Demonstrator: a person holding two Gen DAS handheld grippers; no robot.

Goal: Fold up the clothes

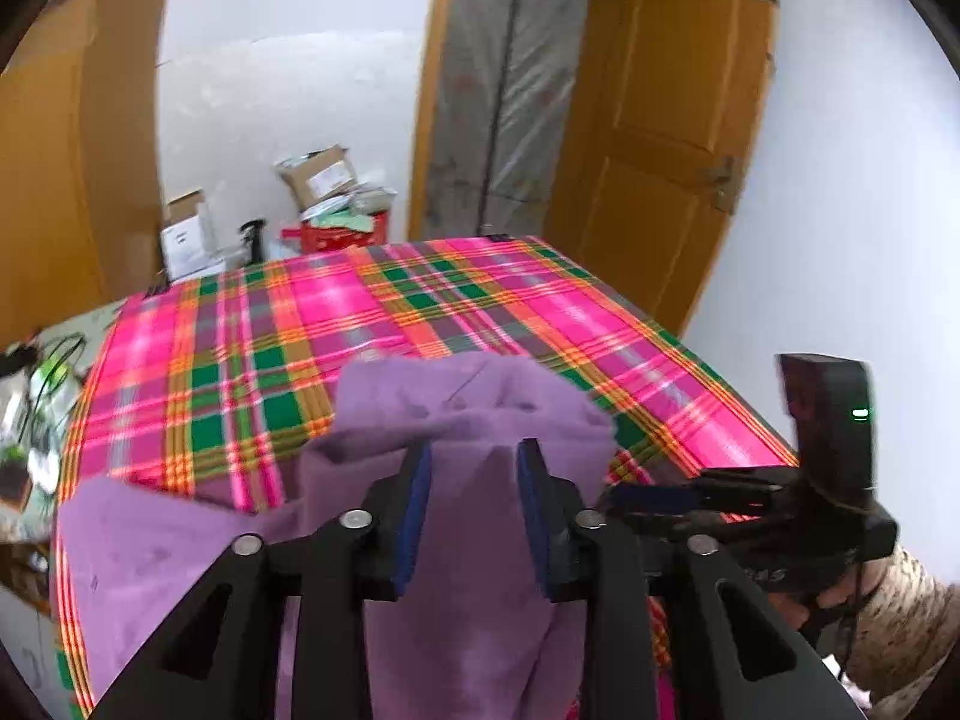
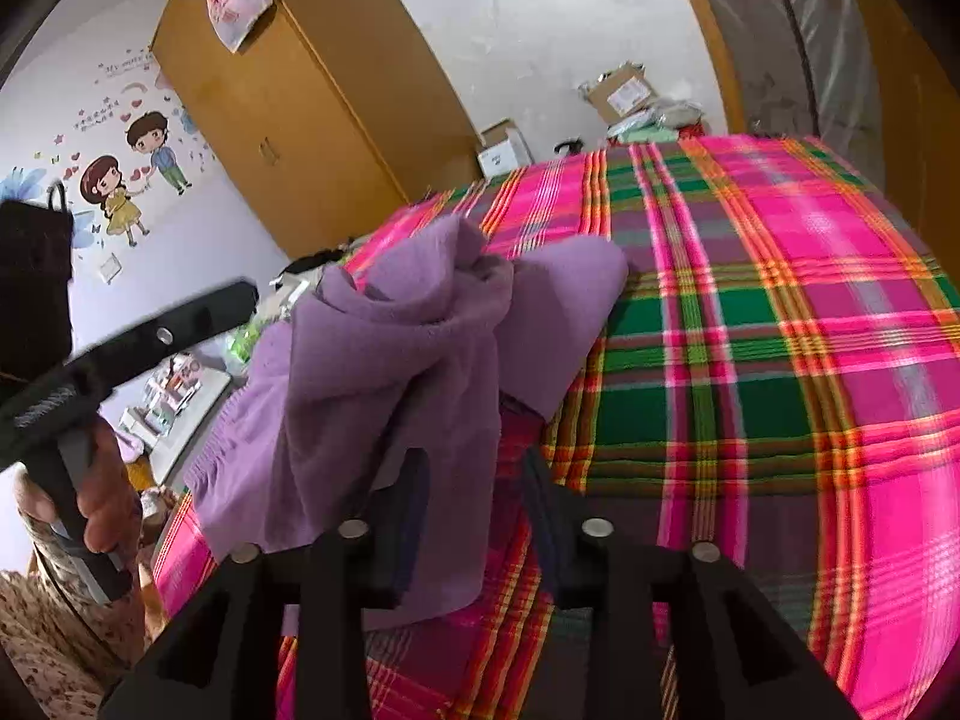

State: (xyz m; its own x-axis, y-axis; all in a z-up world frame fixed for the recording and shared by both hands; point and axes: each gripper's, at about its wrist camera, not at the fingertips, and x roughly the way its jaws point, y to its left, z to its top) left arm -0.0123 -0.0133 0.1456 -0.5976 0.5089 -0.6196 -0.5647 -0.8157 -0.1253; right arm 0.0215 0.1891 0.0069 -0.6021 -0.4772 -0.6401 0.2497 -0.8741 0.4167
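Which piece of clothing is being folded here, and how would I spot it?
Find the bed with the bright pink, green and orange plaid cover. Near its closer edge lies a bunched purple garment, soft and rumpled into a heap. It is the only plain, single-coloured cloth on that checked cover.

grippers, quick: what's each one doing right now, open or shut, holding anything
Left tool: open, purple cloth between its pads but not pinched.
Right tool: open, the cloth hangs in its gap, not gripped.
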